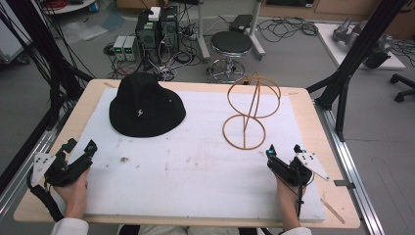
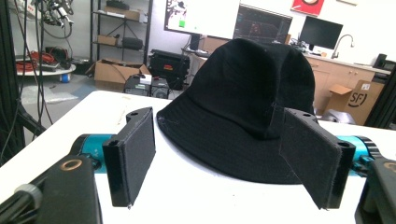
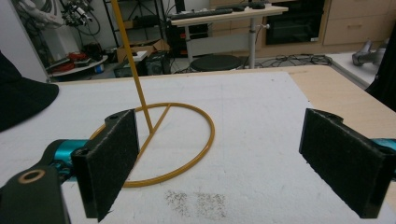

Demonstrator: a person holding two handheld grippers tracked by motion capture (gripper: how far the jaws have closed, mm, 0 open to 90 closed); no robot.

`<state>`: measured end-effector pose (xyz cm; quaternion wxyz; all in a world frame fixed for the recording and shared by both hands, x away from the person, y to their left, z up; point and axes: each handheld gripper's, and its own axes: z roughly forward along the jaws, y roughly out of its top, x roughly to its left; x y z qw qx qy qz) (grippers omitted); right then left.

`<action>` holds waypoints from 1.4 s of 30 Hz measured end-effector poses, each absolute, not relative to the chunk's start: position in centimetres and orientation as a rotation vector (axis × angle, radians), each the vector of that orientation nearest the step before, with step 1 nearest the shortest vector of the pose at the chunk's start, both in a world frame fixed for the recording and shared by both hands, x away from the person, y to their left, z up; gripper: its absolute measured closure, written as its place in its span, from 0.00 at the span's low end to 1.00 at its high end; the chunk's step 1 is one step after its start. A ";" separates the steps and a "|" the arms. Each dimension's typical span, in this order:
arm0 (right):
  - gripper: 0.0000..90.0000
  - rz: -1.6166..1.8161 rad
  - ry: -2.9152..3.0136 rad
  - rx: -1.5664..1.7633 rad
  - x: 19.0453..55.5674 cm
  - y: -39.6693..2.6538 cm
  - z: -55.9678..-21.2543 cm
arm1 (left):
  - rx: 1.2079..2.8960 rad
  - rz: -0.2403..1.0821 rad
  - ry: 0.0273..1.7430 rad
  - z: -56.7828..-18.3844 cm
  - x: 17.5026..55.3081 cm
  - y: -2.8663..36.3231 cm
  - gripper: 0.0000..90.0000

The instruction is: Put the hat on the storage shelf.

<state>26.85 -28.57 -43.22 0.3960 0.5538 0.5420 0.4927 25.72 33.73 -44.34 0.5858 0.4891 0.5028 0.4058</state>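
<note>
The black hat (image 1: 147, 106) sits brim-down on the far left part of the white mat (image 1: 195, 171), well apart from the wire stand (image 1: 250, 111), which rises upright on its ring base at the far right. From this layout we judge the work to be getting the hat onto the stand, and the step in hand to be the first reach for it.

Our left gripper (image 1: 80, 147) rests near the mat's near-left corner, jaws wide apart and holding nothing. In the left gripper view the hat (image 2: 243, 112) lies straight ahead, framed between the two pads. Our right gripper (image 1: 284, 149) waits just short of the stand's base ring (image 3: 161, 140), jaws likewise spread and empty.

To do this well, we should bring the left gripper forward low over the mat and take the brim at its near edge. One pad should slide under the cloth and one over it, rather than pinching the crown, which would probably crumple. The fabric looks soft, so we expect it to sag once lifted; a second grip from the right gripper on the opposite brim would likely keep the opening spread.

The stand looks light and thin. We should keep the right gripper clear of its base until the hat comes over, since a nudge could tip it.
</note>
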 end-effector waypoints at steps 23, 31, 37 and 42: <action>0.12 1.259 1.358 1.428 26.8 -28.8 -43.3 | 1.112 0.909 1.155 -43.2 25.5 34.1 0.32; 0.12 1.255 1.363 1.425 26.8 -28.7 -43.3 | 1.152 0.860 1.130 -41.6 25.8 33.7 0.32; 0.12 1.251 1.364 1.423 26.8 -28.6 -43.3 | 1.243 0.796 1.099 -40.1 26.5 33.8 0.32; 0.12 1.252 1.369 1.427 26.8 -28.7 -43.4 | 1.329 0.785 1.110 -39.0 27.6 33.4 0.31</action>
